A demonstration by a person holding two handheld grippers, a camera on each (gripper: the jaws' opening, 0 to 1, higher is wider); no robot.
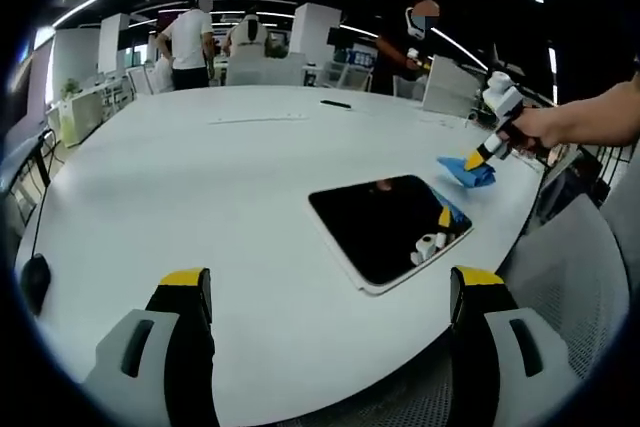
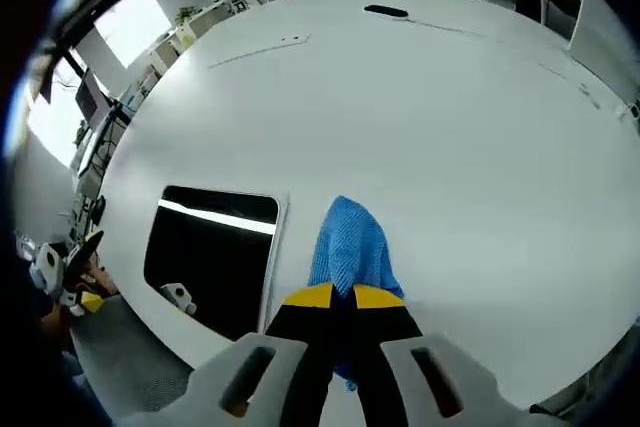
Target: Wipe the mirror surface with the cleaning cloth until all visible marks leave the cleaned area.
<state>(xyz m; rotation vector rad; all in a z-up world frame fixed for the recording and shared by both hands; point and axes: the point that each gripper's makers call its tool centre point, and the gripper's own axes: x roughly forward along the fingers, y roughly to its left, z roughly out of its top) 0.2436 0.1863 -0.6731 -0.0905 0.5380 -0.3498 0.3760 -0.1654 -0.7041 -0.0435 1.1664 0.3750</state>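
On the white table (image 1: 200,207), as seen in the left gripper view, a dark mirror (image 1: 385,227) with a pale rim is laid flat near the table's right edge. The left gripper (image 1: 330,292) is held well short of the mirror, above bare table; its two yellow-tipped jaws are spread wide apart and nothing is held between them. Beyond the mirror, a blue cleaning cloth (image 1: 468,173) is seen on the table just beside the mirror's far corner, and it is pinched at its upper end by the right gripper (image 1: 477,158), which is carried by a person's hand (image 1: 545,129) reaching in from the right. A small reflection of that gripper and cloth is shown in the mirror glass. At the far side of the room, people are seen standing beside desks and chairs.

From the right gripper view, the cloth (image 2: 347,247) is seen trailing forward from the right gripper (image 2: 343,296), whose jaws are closed on the cloth's near end. The cloth lies on the table (image 2: 450,117) just to the right of the mirror (image 2: 215,257); whether the two touch cannot be told. A bright streak of ceiling light is reflected across the mirror's top. A small black object (image 2: 385,12) lies on the table's far side.
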